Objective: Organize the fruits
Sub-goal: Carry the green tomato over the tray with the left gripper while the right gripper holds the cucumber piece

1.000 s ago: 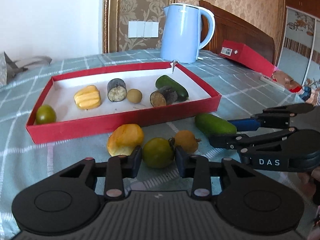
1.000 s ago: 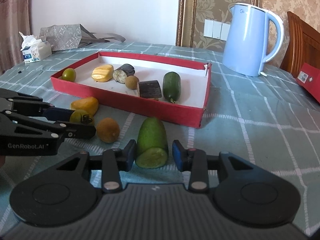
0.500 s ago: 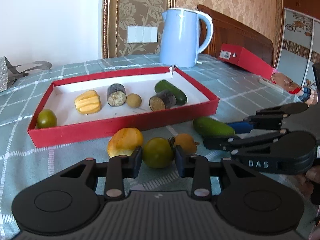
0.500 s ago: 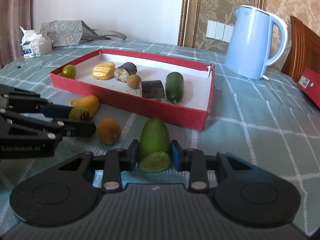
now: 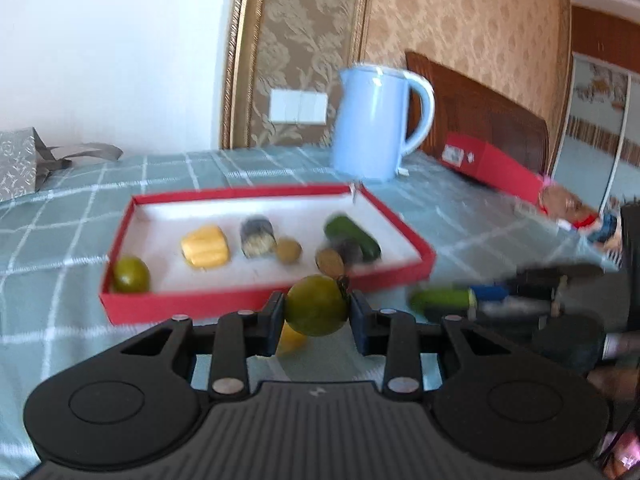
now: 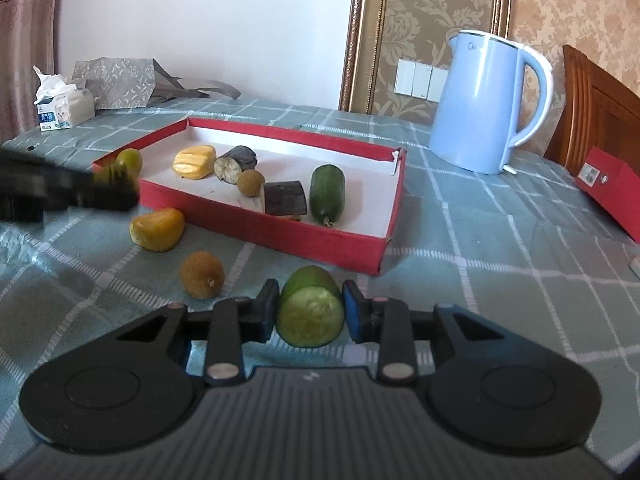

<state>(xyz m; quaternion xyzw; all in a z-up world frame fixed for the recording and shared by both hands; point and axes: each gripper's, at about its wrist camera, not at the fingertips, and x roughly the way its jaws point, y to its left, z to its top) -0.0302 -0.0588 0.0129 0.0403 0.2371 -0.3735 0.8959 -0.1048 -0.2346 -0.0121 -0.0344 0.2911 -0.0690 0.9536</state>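
My left gripper (image 5: pixel 316 314) is shut on a green tomato (image 5: pixel 316 304) and holds it in the air before the red tray (image 5: pixel 240 305). The picture is blurred. In the tray lie another green tomato (image 5: pixel 130 274), a yellow piece (image 5: pixel 205 246), two eggplant pieces (image 5: pixel 258 237), a small brown fruit (image 5: pixel 289 250) and a cucumber (image 5: pixel 352 236). My right gripper (image 6: pixel 310 312) is shut on a cut light-green cucumber piece (image 6: pixel 310 314) low over the cloth, in front of the tray's (image 6: pixel 320 240) right end. A yellow fruit (image 6: pixel 157 229) and a brown fruit (image 6: pixel 201 274) lie on the cloth.
A blue kettle (image 6: pixel 488 104) stands behind the tray's right end. A red box (image 6: pixel 612 188) lies at the far right by a wooden chair. A tissue pack (image 6: pixel 64 106) and a grey gift bag (image 6: pixel 116 80) sit at the back left. The cloth is checked green.
The left gripper has lifted the green tomato off the cloth and moved toward the tray. The right gripper has closed on the cucumber piece and stayed in place.
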